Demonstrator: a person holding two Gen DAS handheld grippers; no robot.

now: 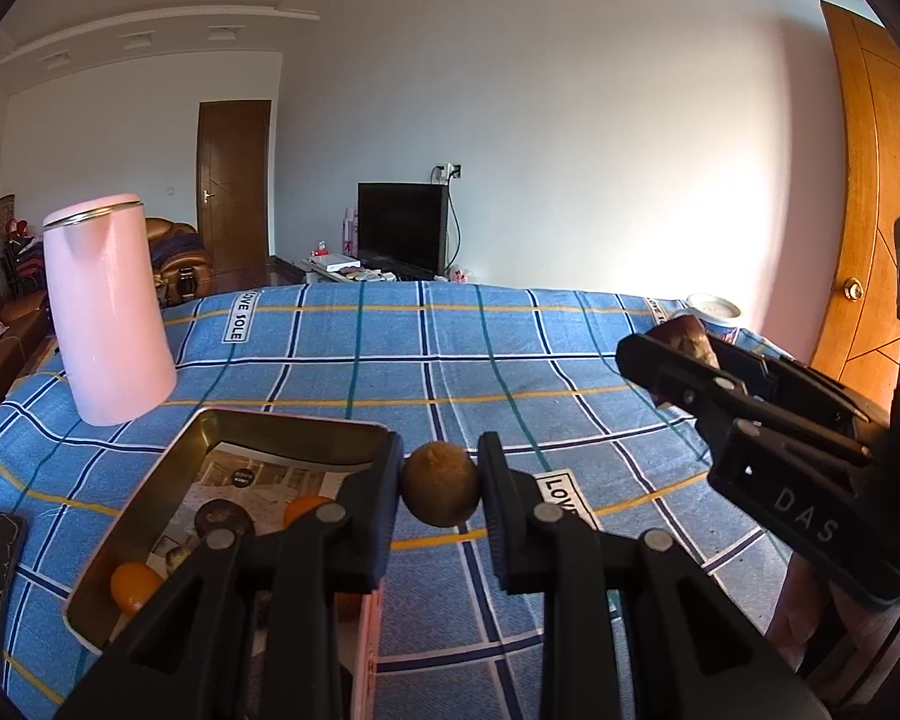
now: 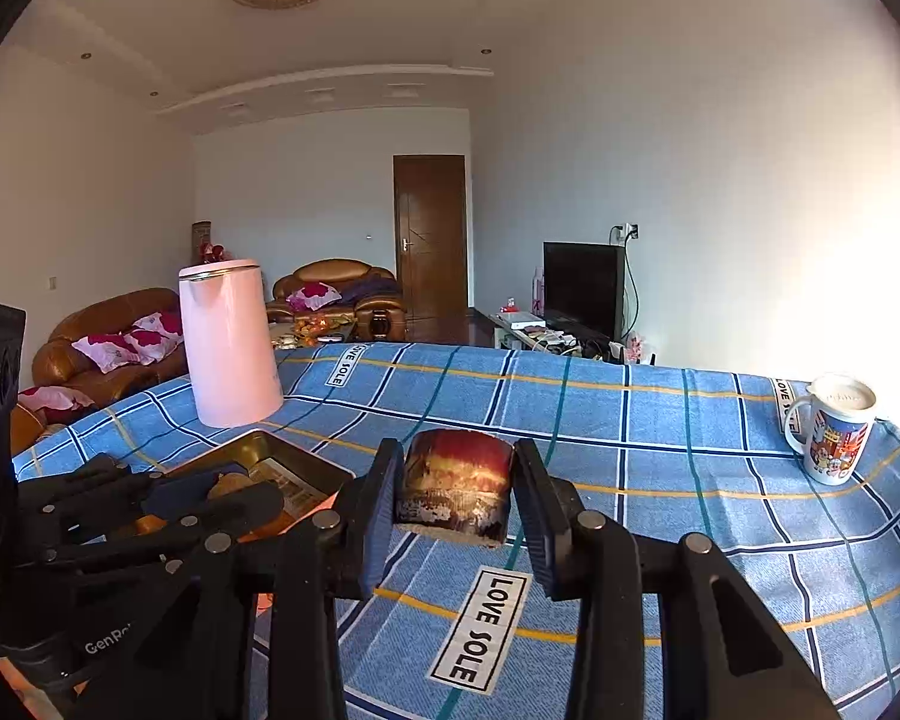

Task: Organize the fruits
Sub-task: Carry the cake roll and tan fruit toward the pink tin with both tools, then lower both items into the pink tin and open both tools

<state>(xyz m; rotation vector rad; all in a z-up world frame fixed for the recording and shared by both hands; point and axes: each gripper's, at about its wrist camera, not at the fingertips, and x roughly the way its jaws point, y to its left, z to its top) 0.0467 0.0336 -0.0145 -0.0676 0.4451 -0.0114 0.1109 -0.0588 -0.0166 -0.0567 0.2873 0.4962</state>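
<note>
My left gripper (image 1: 441,489) is shut on a small round brown fruit (image 1: 441,492), held above the blue checked tablecloth just right of a metal tray (image 1: 210,426). In the tray lie two orange fruits (image 1: 132,585), a dark round fruit (image 1: 222,516) and a small pale one, on printed paper. My right gripper (image 2: 453,495) is shut on a dark red and yellow chunk with a flat cut underside (image 2: 456,489). In the left wrist view the right gripper (image 1: 684,354) hangs at the right, the chunk (image 1: 687,336) between its tips. In the right wrist view the left gripper (image 2: 228,489) hovers over the tray (image 2: 294,456).
A tall pink kettle (image 1: 108,312) stands on the table behind the tray. A printed mug (image 2: 834,429) sits near the far right table edge. A wooden door (image 1: 864,210) lies to the right. Sofas, a television and a low stand fill the room beyond.
</note>
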